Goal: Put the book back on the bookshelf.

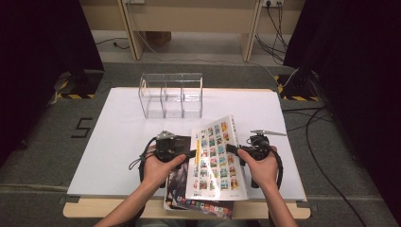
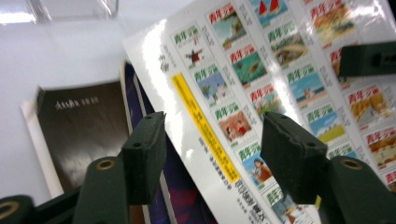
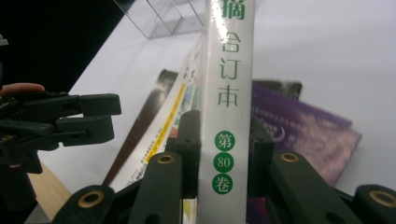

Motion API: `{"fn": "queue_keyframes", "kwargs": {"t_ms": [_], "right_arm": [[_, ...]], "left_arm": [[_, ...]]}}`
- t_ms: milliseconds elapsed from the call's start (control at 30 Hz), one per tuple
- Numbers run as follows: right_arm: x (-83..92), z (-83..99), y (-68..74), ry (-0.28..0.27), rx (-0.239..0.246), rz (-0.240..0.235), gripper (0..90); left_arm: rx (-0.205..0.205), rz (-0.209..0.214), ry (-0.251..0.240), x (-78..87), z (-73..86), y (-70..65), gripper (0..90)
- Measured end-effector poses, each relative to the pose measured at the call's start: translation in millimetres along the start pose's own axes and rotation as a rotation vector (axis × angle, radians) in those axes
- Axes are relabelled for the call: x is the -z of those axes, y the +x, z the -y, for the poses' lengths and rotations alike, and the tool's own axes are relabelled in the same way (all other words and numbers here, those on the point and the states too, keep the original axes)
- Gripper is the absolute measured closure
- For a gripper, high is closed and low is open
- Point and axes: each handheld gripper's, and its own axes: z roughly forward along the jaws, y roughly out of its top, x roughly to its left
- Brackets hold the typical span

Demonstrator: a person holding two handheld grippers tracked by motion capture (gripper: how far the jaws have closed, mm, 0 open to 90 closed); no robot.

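The right claw (image 3: pixel 223 140) pinches the spine of the white book (image 1: pixel 217 161), tilting it up over two darker books (image 1: pixel 182 189) on the white tabletop (image 1: pixel 118 137), while the left claw (image 2: pixel 212 154) stands spread beside its cover, touching nothing.

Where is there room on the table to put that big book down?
Bare white table lies left of the left gripper, and between the clear organizer and the white book. The near edge is crowded: other books lie there under the lifted one.
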Motion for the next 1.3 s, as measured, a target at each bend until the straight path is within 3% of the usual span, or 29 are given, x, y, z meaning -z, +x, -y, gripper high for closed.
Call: {"fn": "queue_keyframes", "kwargs": {"t_ms": [67, 100, 333, 400, 433, 500, 600, 667, 800, 900, 1100, 1300], "right_arm": [[1.5, -2.8, 4.1, -0.013, 0.014, 0.003, 74.2], [5.4, -9.3, 12.9, -0.049, 0.048, 0.01, 74.3], [16.0, -29.4, 41.8, -0.165, 0.189, 0.075, 74.4], [16.2, -31.4, 44.0, -0.182, 0.193, 0.077, 74.4], [16.0, -37.0, 51.4, -0.225, 0.212, 0.096, 74.4], [13.7, -40.5, 59.0, -0.256, 0.242, 0.114, 74.4], [6.4, -43.2, 70.4, -0.28, 0.283, 0.144, 74.4], [0.4, -42.8, 77.6, -0.283, 0.313, 0.159, 74.4], [-6.4, -40.1, 88.9, -0.285, 0.36, 0.185, 74.4], [-8.8, -38.7, 92.2, -0.282, 0.377, 0.198, 74.4], [-15.3, -33.9, 99.2, -0.283, 0.416, 0.235, 74.4], [-20.5, -28.4, 107.2, -0.29, 0.456, 0.282, 74.3]], "left_arm": [[0.003, 0.0, -0.014, 2.9, -3.3, -0.2, 36.3], [0.018, 0.007, -0.048, 11.4, -14.4, -1.1, 33.9], [0.035, 0.026, -0.139, 31.8, -55.3, -13.8, 24.8], [0.023, 0.032, -0.154, 34.6, -64.4, -18.6, 25.8], [-0.008, 0.043, -0.173, 37.9, -79.0, -28.5, 26.6], [-0.021, 0.061, -0.193, 39.2, -91.3, -38.0, 27.6], [-0.042, 0.069, -0.207, 34.1, -110.8, -55.7, 28.1], [-0.034, 0.054, -0.208, 26.2, -119.2, -63.7, 27.4], [0.026, -0.009, -0.198, 9.9, -126.5, -68.5, 23.0], [0.033, -0.046, -0.179, 2.0, -126.2, -70.4, 20.2], [0.049, -0.098, -0.142, -7.2, -127.4, -69.9, 18.4], [0.084, -0.116, -0.104, -11.5, -127.1, -62.9, 18.7]]}}
